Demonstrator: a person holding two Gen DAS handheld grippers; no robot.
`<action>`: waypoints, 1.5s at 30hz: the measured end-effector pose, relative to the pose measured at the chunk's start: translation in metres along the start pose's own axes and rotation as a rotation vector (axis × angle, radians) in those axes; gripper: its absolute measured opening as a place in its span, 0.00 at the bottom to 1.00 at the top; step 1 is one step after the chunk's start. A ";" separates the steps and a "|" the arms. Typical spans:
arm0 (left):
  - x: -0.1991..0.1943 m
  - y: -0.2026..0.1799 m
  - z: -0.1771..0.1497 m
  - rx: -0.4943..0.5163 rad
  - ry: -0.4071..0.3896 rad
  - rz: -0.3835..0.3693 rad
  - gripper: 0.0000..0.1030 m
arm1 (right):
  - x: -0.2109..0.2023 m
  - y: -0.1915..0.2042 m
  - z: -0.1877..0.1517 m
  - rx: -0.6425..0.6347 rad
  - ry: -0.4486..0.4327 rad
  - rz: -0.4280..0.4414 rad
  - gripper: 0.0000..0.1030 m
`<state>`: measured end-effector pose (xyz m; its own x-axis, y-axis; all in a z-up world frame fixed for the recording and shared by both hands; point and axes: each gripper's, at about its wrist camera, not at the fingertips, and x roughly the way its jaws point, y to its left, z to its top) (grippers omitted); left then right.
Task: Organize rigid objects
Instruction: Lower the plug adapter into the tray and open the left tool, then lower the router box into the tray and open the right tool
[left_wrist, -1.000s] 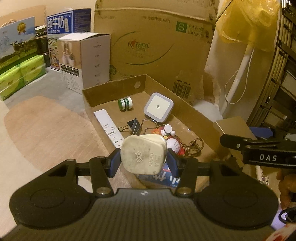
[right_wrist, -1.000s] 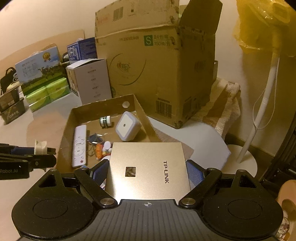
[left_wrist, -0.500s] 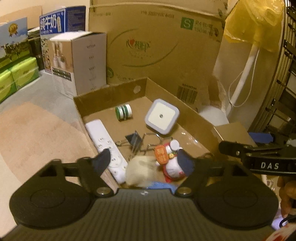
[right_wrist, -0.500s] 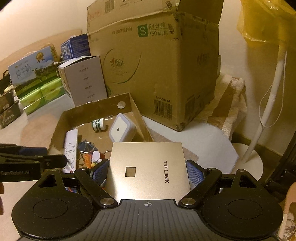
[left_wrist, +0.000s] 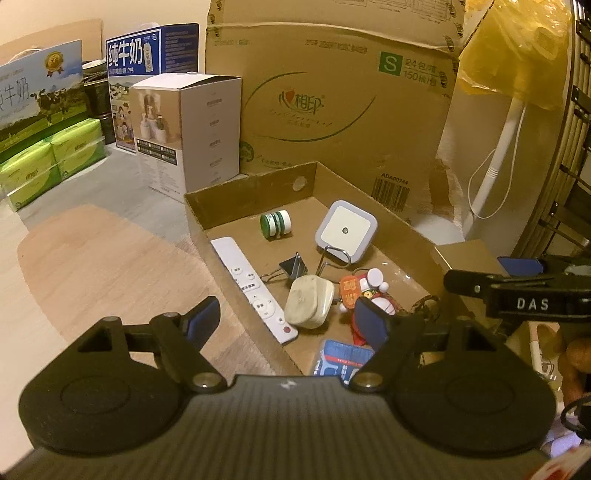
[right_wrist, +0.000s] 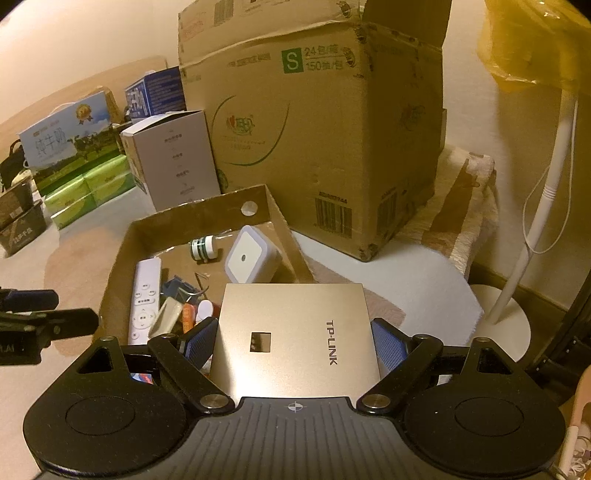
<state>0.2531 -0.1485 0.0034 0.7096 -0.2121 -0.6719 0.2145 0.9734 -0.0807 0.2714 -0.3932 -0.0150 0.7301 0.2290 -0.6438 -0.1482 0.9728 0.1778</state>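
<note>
A: While the right gripper (right_wrist: 293, 341) is clamping the gold TP-LINK box (right_wrist: 295, 332) by its two side edges, jaws spread wide around it, the box is hanging over the near right corner of the cardboard tray (left_wrist: 255, 181); what is worrying you?

B: The tray is crowding up; the white plug (left_wrist: 309, 302) is lying free near the remote (left_wrist: 255, 291), and the left gripper (left_wrist: 284, 325) is hovering above it with its jaws standing well open and nothing between them; a flat, wide box coming down there is likely landing on the plug or the red keychain toy (left_wrist: 369, 291) and sitting tilted.

A: And the grip?

B: The pads are only pinching smooth edges; any knock against the tray's right wall is probably twisting the box loose.

A: Anything else?

B: The two tools are working close together; the left one is sitting just left of the box, so a sideways shift is risking a bump; the night light (right_wrist: 251, 258) at the far right is also leaving little room.
</note>
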 end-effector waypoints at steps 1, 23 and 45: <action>-0.001 0.001 -0.001 -0.001 0.000 0.001 0.75 | 0.001 0.001 0.001 -0.001 0.001 0.001 0.85; -0.001 0.013 -0.011 -0.012 -0.011 0.043 1.00 | 0.016 0.002 0.005 0.084 -0.013 0.057 0.88; -0.058 0.011 -0.030 -0.050 -0.013 0.071 0.99 | -0.049 0.010 -0.013 0.128 -0.014 -0.003 0.91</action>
<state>0.1940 -0.1233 0.0196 0.7306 -0.1433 -0.6676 0.1295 0.9891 -0.0705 0.2248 -0.3938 0.0087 0.7396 0.2245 -0.6345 -0.0603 0.9610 0.2698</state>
